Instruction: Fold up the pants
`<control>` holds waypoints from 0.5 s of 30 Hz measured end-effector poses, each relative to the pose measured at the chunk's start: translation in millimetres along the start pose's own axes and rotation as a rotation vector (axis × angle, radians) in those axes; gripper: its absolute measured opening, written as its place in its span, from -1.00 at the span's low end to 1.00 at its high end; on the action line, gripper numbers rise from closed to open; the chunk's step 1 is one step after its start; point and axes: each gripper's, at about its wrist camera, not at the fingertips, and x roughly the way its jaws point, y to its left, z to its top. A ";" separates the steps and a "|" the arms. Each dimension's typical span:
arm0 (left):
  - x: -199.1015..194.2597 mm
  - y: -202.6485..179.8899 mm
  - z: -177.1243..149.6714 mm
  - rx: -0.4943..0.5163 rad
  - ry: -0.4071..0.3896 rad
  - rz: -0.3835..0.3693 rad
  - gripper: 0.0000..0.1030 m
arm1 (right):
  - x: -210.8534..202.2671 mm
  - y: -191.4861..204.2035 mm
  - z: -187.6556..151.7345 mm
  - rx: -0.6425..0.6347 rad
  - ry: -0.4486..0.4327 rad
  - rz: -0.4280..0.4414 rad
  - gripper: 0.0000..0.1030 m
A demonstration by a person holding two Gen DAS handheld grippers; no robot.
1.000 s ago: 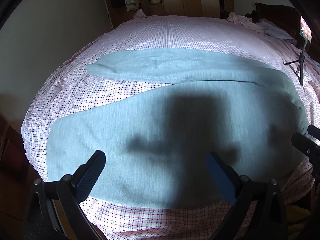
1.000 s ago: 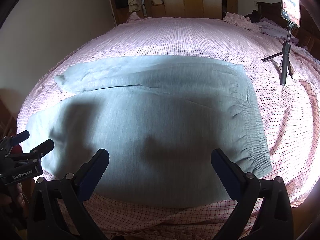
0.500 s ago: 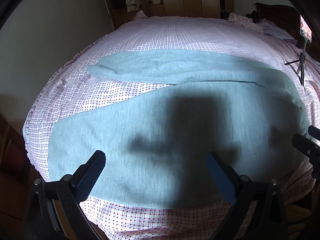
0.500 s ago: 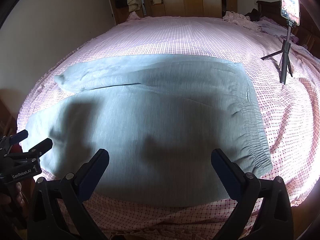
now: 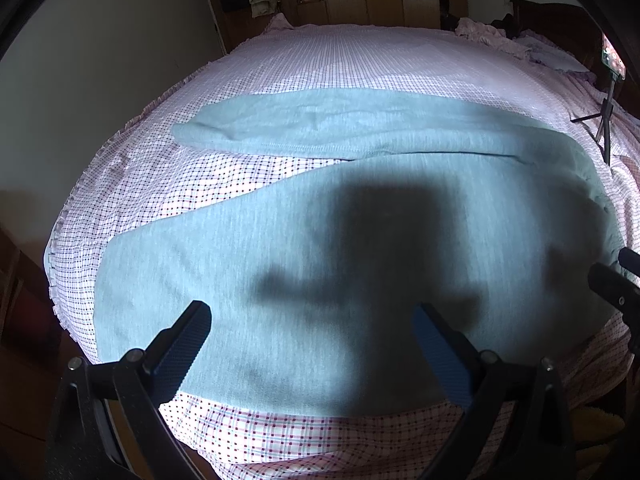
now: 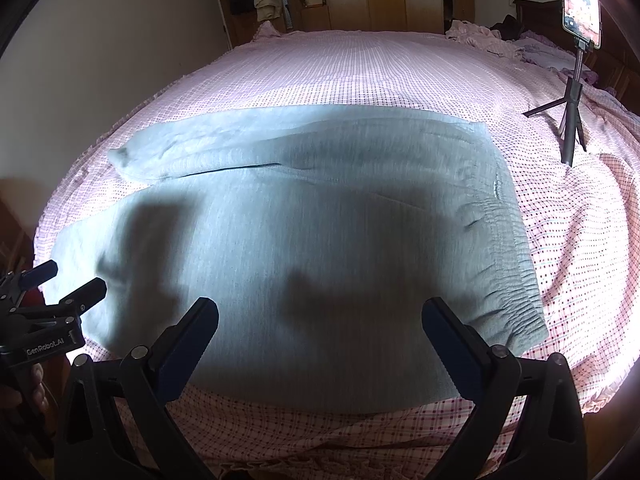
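Our pale blue-grey knit pants (image 6: 304, 240) lie spread flat across the pink checked bedsheet (image 6: 360, 76), waistband toward three o'clock, legs splayed toward nine. No fold looks started, so we judge this the approach. Our left gripper (image 5: 310, 344) and right gripper (image 6: 320, 332) hover over the near leg, jaws wide apart, holding nothing. Next we likely need to pinch the near edge.

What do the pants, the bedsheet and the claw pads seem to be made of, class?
Pants: soft knit, probably cotton jersey; matte grey-blue heathered surface, gathered elastic waistband.
Bedsheet: thin woven cloth, likely cotton; printed pink check, frilled edge.
Left claw and right claw pads: look like blue ribbed rubber or plastic; which one is unclear.
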 end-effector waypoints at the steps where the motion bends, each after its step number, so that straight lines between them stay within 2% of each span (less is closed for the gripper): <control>1: 0.7 0.2 0.6 0.001 0.004 -0.003 0.99 | 0.8 -0.2 0.7 -0.001 0.001 0.000 0.91; 8: 8.4 0.1 18.4 0.029 0.034 -0.061 0.99 | 1.4 -9.9 17.7 -0.030 0.000 -0.020 0.91; 15: 23.8 2.2 54.1 0.053 0.060 -0.110 0.99 | 7.2 -27.7 45.0 -0.028 0.027 -0.018 0.91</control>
